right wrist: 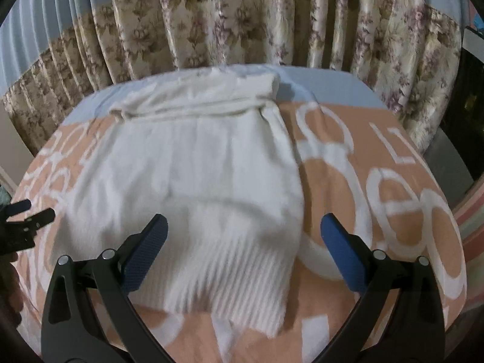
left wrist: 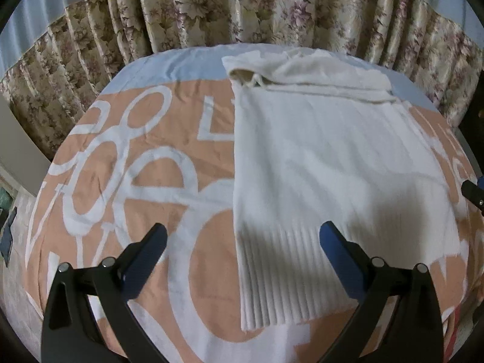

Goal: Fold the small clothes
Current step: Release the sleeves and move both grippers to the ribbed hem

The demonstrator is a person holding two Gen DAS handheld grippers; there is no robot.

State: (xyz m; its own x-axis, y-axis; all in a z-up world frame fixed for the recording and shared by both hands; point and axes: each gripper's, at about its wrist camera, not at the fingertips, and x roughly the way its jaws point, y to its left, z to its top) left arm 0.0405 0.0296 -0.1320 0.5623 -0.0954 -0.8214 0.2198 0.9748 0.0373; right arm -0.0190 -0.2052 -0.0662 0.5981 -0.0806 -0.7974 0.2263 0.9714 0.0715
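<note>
The white knit sweater [left wrist: 326, 163] lies flat on the bedspread, filling the centre and right of the left wrist view and the centre-left of the right wrist view [right wrist: 193, 175]. Its ribbed hem [left wrist: 290, 275] is at the bottom of the frame, nearest the cameras, and its top part is folded across the garment at the upper middle (the folded band [left wrist: 305, 75] looks slightly rumpled).

The left gripper [left wrist: 242, 236] hangs above the hem's left corner with its blue-padded fingers spread wide, holding nothing. The right gripper [right wrist: 243, 227] is likewise wide open and holding nothing, over the hem's right corner.

Under the sweater is a peach bedspread [left wrist: 136, 181] printed with large white letters, with a pale blue strip along its far edge. Behind it, across the top of both frames, hangs a floral curtain [left wrist: 211, 6].
</note>
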